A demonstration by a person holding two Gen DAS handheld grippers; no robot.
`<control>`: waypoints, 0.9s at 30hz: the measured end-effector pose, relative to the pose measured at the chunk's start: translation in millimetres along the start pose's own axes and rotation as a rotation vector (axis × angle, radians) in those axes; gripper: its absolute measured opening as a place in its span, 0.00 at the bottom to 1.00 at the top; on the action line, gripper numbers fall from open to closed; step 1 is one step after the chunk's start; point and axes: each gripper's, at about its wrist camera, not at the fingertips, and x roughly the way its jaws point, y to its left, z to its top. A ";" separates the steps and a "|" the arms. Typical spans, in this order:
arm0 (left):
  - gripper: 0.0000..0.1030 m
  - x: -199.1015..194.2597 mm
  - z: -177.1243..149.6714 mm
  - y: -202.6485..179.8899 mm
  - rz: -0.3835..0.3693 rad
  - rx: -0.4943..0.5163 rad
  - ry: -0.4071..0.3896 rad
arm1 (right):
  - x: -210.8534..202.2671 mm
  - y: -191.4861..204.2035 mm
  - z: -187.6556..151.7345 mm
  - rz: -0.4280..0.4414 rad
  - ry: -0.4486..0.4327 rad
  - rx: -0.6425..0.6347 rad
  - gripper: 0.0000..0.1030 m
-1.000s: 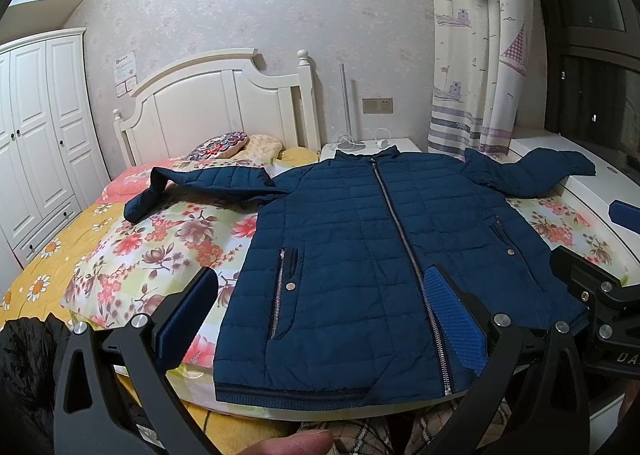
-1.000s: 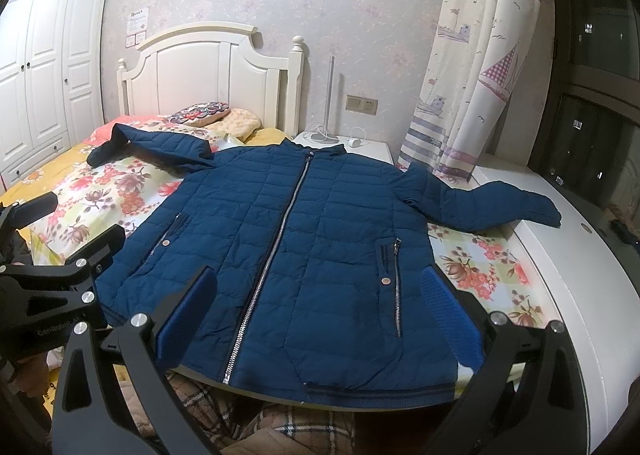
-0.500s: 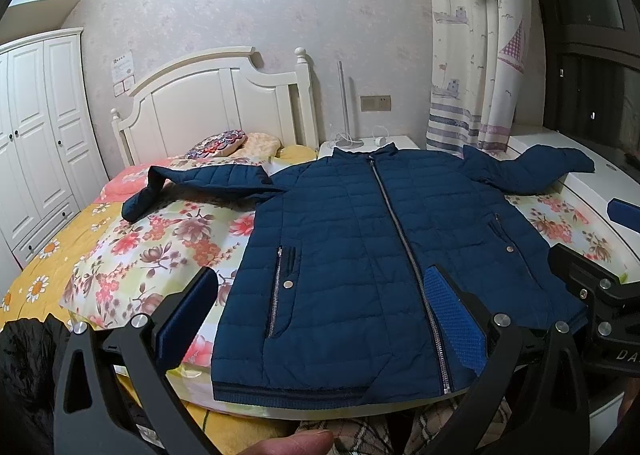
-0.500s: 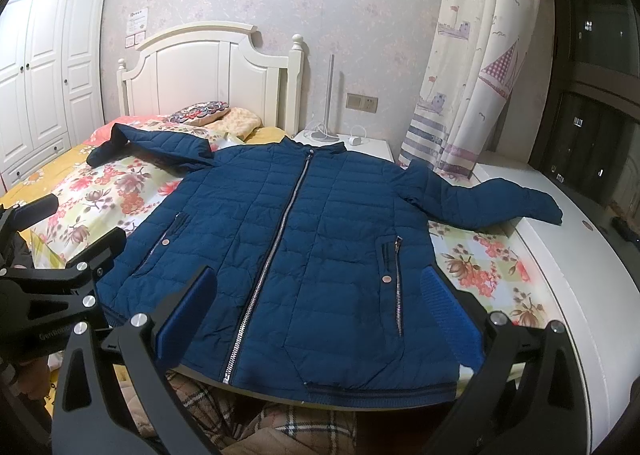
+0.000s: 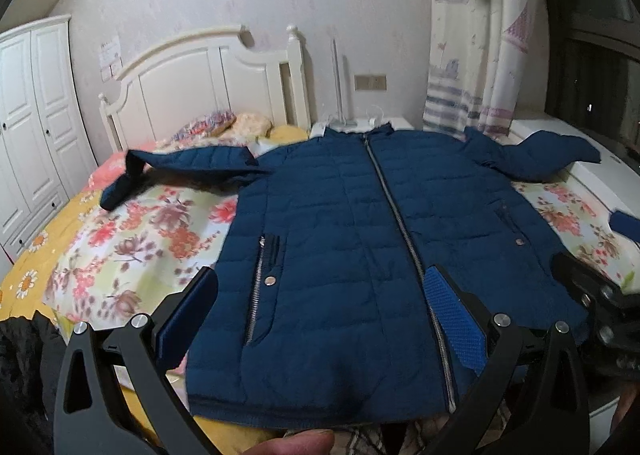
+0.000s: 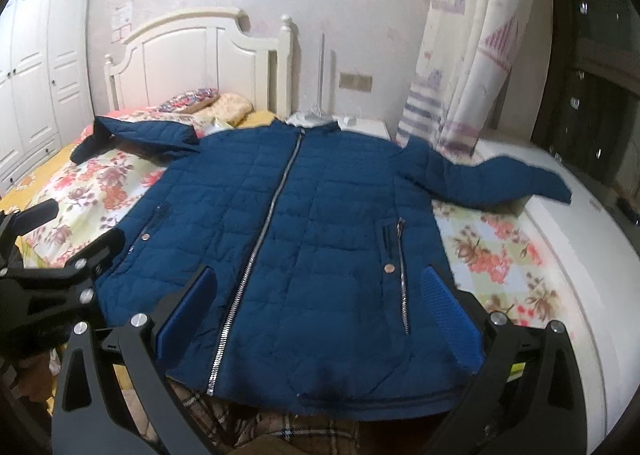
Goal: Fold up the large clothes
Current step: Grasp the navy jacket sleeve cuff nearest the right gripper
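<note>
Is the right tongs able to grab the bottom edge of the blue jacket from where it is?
Probably yes. The right tongs are open just above the jacket, whose hem lies flat at the bed's near edge, uncovered.

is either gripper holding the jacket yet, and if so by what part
Nothing is held. The left hand-held gripper and right hand-held gripper are both open above the blue jacket, spread flat on the bed.

Quilted matt cloth jacket (image 5: 340, 223) with shiny metal zip (image 5: 394, 211); floral cloth bedsheet (image 5: 132, 239); glossy painted wood headboard (image 5: 200, 83).
</note>
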 end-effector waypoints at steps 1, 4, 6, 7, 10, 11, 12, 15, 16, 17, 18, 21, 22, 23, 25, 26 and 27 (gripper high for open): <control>0.96 21.1 5.3 -0.2 -0.008 -0.008 0.041 | 7.9 -2.8 0.2 -0.001 0.016 0.007 0.98; 0.96 54.4 10.4 -0.3 -0.020 -0.012 0.107 | 36.6 -15.5 0.4 -0.007 0.077 0.036 0.98; 0.96 85.4 17.6 -2.2 -0.019 -0.007 0.154 | 55.7 -26.7 -0.2 -0.016 0.119 0.057 0.98; 0.96 104.9 22.1 -4.3 -0.017 0.004 0.177 | 66.1 -35.3 -0.5 -0.021 0.138 0.072 0.98; 0.96 148.6 31.8 -9.2 0.014 0.050 0.216 | 94.8 -70.8 -1.9 -0.052 0.186 0.163 0.98; 0.96 160.7 35.2 -11.8 0.026 0.066 0.223 | 104.8 -86.7 -0.8 -0.068 0.200 0.203 0.98; 0.96 173.7 38.0 -12.0 0.037 0.082 0.230 | 113.1 -101.1 0.6 -0.080 0.213 0.237 0.98; 0.96 224.5 50.6 -11.5 0.062 0.115 0.271 | 141.4 -147.0 12.3 -0.126 0.237 0.329 0.98; 0.96 241.8 55.6 -9.9 0.057 0.112 0.290 | 151.4 -163.3 18.7 -0.148 0.234 0.353 0.98; 0.96 250.7 58.0 -8.1 0.052 0.107 0.300 | 165.0 -183.4 28.1 -0.177 0.224 0.380 0.98; 0.96 264.9 62.0 -5.3 0.043 0.097 0.315 | 174.0 -197.1 34.4 -0.196 0.218 0.399 0.98; 0.96 288.1 67.3 -0.3 0.006 0.075 0.336 | 213.6 -251.3 55.3 -0.274 0.202 0.476 0.98; 0.96 293.0 67.5 1.6 -0.015 0.069 0.340 | 227.6 -268.3 60.8 -0.297 0.203 0.500 0.98; 0.96 297.9 66.7 4.3 -0.049 0.058 0.338 | 237.6 -280.6 64.2 -0.313 0.207 0.518 0.98; 0.96 302.2 62.6 15.0 -0.115 0.022 0.320 | 266.3 -309.0 74.6 -0.346 0.214 0.552 0.98; 0.96 302.5 60.4 18.6 -0.136 0.000 0.315 | 275.6 -317.3 78.0 -0.354 0.212 0.556 0.98; 0.96 303.4 59.7 21.8 -0.153 -0.017 0.313 | 290.6 -330.9 82.6 -0.377 0.218 0.566 0.98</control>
